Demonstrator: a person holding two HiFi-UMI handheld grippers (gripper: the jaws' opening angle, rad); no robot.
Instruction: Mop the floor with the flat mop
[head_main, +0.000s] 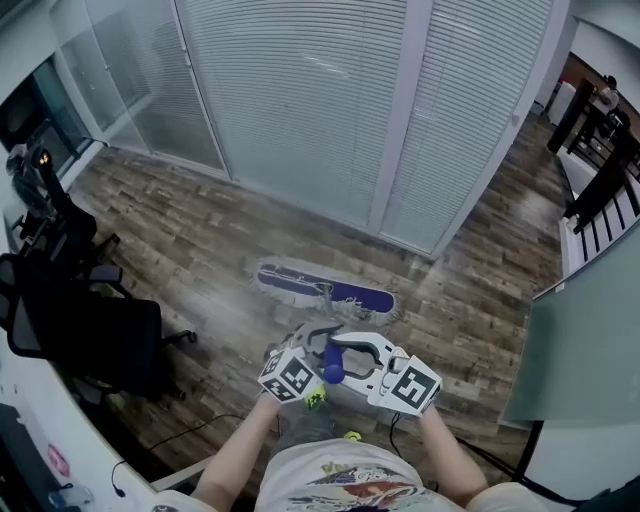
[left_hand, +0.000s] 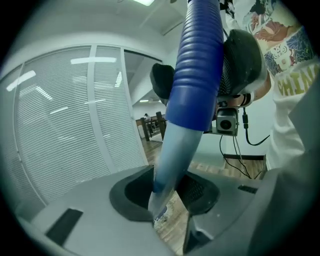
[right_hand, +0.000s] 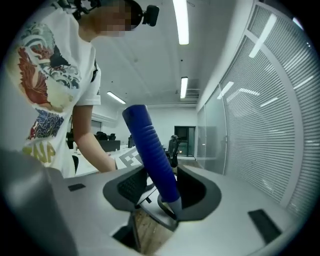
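Head view: the flat mop's head (head_main: 325, 287) lies flat on the wood floor (head_main: 180, 230), at 12 o'clock from the hands and short of the blinds wall (head_main: 300, 100). Its handle (head_main: 333, 368) slants back to the person, and both grippers meet on the top end, probably so the two can push and steer together. The left gripper (head_main: 312, 340) is at 9 o'clock of the handle and the right gripper (head_main: 362, 350) at 3 o'clock. An office chair (head_main: 90, 340) at 9 o'clock and a cable (head_main: 200, 430) at 7 o'clock crowd that side (snag risk on a wide sweep).

Left gripper view: the jaws are clamped on the pale shaft below the blue grip, with both pads (left_hand: 132, 192) against it. This looks like the steering hold.

Right gripper view: the blue grip stands between jaws that are spread. It leans on the 3 o'clock pad (right_hand: 197, 192), with a gap at the other (no real clamp, more a guide).
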